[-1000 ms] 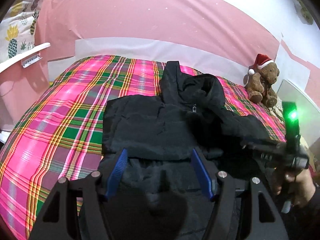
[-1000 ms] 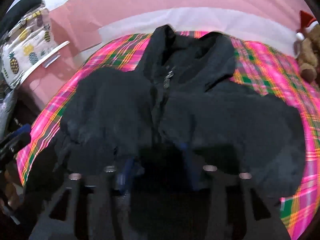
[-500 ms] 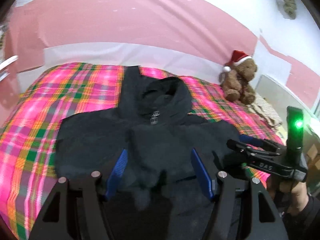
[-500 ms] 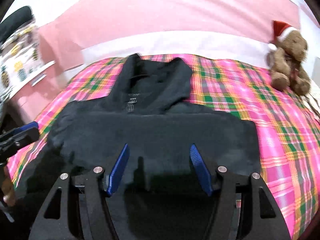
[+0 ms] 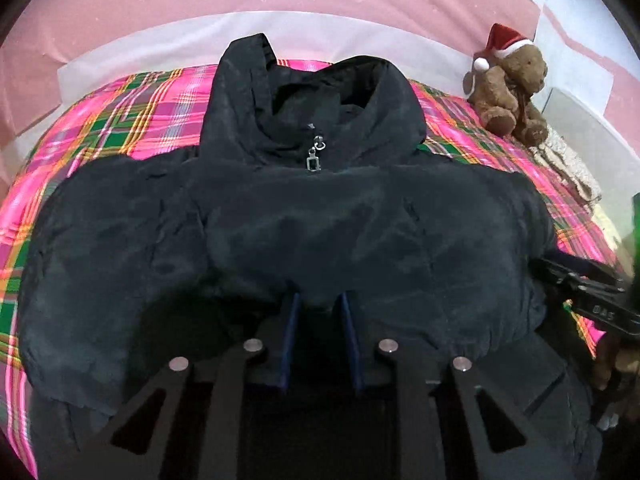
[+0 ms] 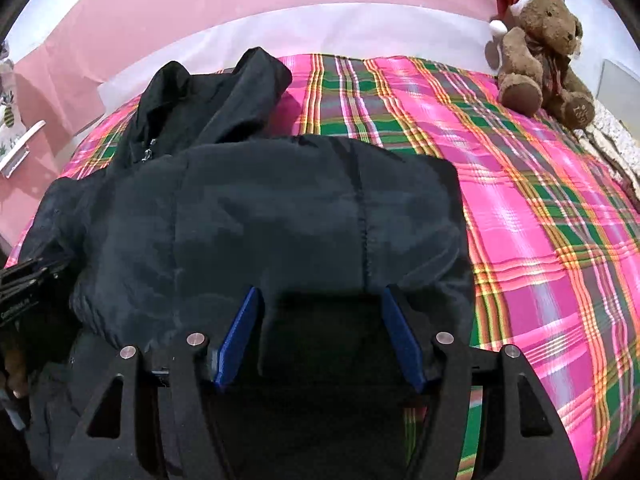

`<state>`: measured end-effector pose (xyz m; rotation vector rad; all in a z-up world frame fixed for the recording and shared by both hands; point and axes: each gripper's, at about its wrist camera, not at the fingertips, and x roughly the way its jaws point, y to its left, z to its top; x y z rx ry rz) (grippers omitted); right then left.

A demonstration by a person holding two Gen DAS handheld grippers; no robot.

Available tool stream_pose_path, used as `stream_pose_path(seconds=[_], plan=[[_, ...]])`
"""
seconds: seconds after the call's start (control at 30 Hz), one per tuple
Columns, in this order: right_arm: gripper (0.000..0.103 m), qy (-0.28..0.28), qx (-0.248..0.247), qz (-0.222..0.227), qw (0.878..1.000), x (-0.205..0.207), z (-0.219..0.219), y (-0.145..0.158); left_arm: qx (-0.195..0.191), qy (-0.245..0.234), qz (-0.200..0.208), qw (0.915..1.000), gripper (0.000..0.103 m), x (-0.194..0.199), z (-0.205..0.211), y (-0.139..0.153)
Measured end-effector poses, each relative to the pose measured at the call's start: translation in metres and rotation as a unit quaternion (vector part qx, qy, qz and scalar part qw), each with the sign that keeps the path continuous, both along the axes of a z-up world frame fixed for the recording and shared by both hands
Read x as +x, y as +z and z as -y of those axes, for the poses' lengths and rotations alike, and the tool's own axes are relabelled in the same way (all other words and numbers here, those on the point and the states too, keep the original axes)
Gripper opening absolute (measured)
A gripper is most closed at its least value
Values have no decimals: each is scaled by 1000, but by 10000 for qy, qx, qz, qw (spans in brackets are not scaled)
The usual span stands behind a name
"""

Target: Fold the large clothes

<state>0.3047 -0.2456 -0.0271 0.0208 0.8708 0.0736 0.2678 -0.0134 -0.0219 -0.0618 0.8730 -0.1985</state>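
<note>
A large black hooded jacket [image 5: 320, 224] lies on the plaid bed, hood and zipper pull [image 5: 314, 160] toward the far edge, both sleeves folded across the chest. My left gripper [image 5: 318, 304] has its blue pads close together, pinched on a fold of jacket fabric at the lower middle. My right gripper [image 6: 320, 300] is open, its blue pads wide apart over the jacket's [image 6: 260, 220] near right part, holding nothing. The right gripper also shows at the right edge of the left wrist view [image 5: 588, 292].
A pink, green and yellow plaid bedspread [image 6: 540, 220] covers the bed. A brown teddy bear with a Santa hat [image 6: 540, 52] sits at the far right corner. A pink wall and a white band run behind the bed.
My left gripper has closed from wide open onto jacket fabric and moved in toward the jacket's middle. My right gripper stays open and has shifted right.
</note>
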Motion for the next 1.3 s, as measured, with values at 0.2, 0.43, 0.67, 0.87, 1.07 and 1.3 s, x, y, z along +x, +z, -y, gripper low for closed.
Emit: stream_pose_path(seconds=[0.2, 0.43, 0.67, 0.87, 1.07, 1.3], plan=[[64, -84, 26, 456, 9989, -45, 11, 48, -36, 38, 184, 9998, 25, -30, -4, 24], [64, -348, 3, 1092, 9934, -118, 20, 111, -268, 78, 451, 9986, 38, -92, -18, 61], [64, -316, 204, 1246, 9915, -170, 0, 141, -473, -57, 736, 9962, 42, -149, -19, 91], [64, -83, 174, 1456, 9892, -187, -25, 163, -448, -138, 1080, 9930, 45, -175, -24, 119], [64, 35, 144, 1741, 9846, -196, -41, 195, -457, -70, 1371, 9895, 47, -191, -40, 140], [64, -258, -112, 2208, 9749, -236, -24, 236, -517, -161, 1542, 9865, 48, -205, -40, 150]])
